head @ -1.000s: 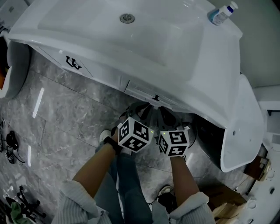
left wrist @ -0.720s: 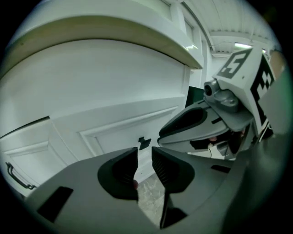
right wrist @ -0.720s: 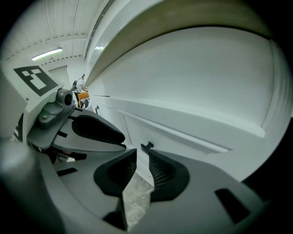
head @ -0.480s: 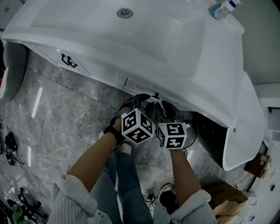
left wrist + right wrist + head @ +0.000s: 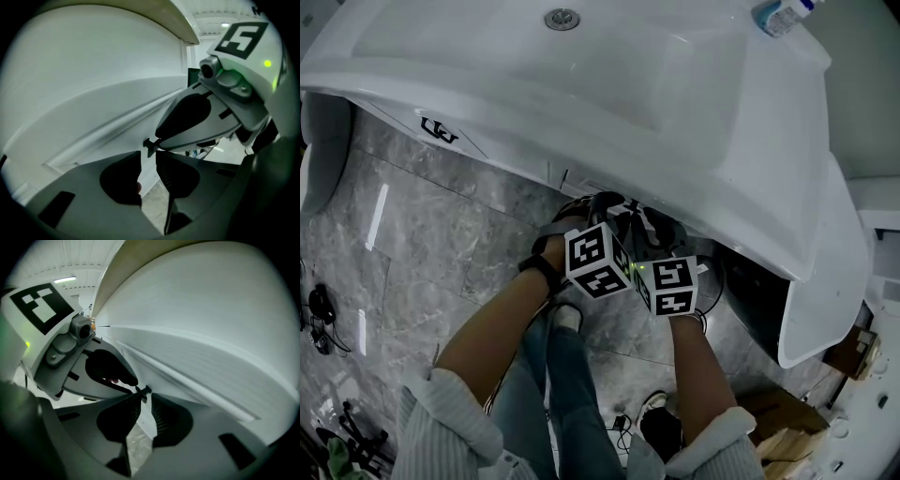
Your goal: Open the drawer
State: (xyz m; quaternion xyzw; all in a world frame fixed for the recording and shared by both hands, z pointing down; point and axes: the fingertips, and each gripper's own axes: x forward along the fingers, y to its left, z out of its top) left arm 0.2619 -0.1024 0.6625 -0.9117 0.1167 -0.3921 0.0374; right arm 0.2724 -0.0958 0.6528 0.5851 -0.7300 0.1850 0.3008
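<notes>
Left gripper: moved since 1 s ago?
Yes. The left gripper has moved up toward the drawer front under the sink, closing on the drawer handle.

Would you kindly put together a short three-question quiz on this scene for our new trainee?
1. True or false: the bottle rests on the washbasin top.
2. Which thing do the right tongs reach toward? A a towel; B the drawer's black knob; C the bottle.
3. Fill in: in their own view, the jaws of the left tongs stand slightly ____.
Key: 1 true; 2 B; 3 apart.
</notes>
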